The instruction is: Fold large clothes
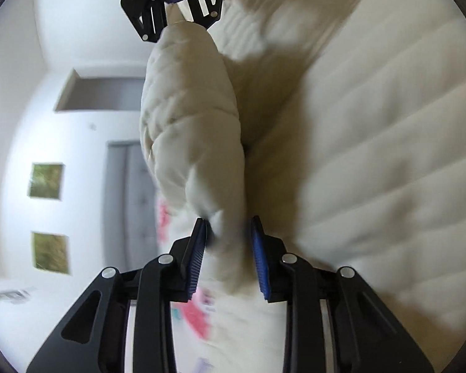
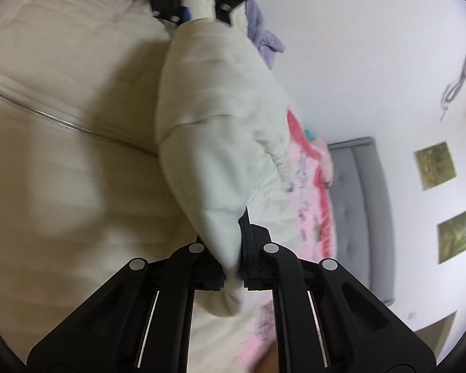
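A bunched edge of the cream quilted garment [image 1: 195,130] is gripped between the blue pads [image 1: 261,264] of the left gripper [image 1: 230,248]. Its other end is pinched tight in the right gripper [image 2: 233,267], seen straight ahead. The fold is stretched between both, over the garment's flat spread. Beyond lie a pink patterned sheet [image 2: 307,186] and grey headboard [image 2: 363,205].

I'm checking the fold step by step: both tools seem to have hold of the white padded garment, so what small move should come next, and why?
Probably lift both ends together and carry the fold across. The right tool is shut on one end of the white padded garment, and the left tool pinches the other end, so the roll hangs between them above the cream quilted cover.
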A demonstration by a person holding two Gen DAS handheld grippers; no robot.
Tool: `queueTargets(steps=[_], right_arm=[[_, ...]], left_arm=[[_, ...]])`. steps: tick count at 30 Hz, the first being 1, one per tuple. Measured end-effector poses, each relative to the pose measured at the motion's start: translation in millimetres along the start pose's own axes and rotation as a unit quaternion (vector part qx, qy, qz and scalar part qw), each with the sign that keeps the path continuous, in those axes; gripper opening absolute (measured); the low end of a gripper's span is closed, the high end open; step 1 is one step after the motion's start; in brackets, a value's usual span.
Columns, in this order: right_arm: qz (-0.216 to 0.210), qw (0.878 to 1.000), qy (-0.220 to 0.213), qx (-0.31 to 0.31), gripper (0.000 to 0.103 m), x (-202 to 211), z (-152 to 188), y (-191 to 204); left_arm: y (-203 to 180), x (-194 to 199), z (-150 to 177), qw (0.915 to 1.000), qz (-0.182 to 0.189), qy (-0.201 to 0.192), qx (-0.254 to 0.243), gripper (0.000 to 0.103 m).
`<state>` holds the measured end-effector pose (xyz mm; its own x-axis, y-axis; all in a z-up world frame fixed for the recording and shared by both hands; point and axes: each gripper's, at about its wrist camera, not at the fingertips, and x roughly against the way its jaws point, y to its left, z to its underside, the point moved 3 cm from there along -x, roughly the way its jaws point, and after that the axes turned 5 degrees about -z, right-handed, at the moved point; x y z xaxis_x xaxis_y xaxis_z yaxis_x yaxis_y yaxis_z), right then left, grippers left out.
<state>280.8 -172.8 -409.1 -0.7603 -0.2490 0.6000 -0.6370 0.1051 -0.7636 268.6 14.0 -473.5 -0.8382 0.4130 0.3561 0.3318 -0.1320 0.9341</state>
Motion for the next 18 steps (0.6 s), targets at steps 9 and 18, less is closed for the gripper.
queueTargets(steps=[9, 18], right_arm=[[-0.040, 0.994, 0.057, -0.090, 0.016, -38, -4, 0], [-0.082, 0.977, 0.057, -0.190, 0.039, -25, -21, -49]], left_arm=[[-13, 7, -5, 0.9935, 0.046, 0.066, 0.081, 0.030], [48, 15, 12, 0.9781, 0.040, 0.090, 0.183, 0.068]])
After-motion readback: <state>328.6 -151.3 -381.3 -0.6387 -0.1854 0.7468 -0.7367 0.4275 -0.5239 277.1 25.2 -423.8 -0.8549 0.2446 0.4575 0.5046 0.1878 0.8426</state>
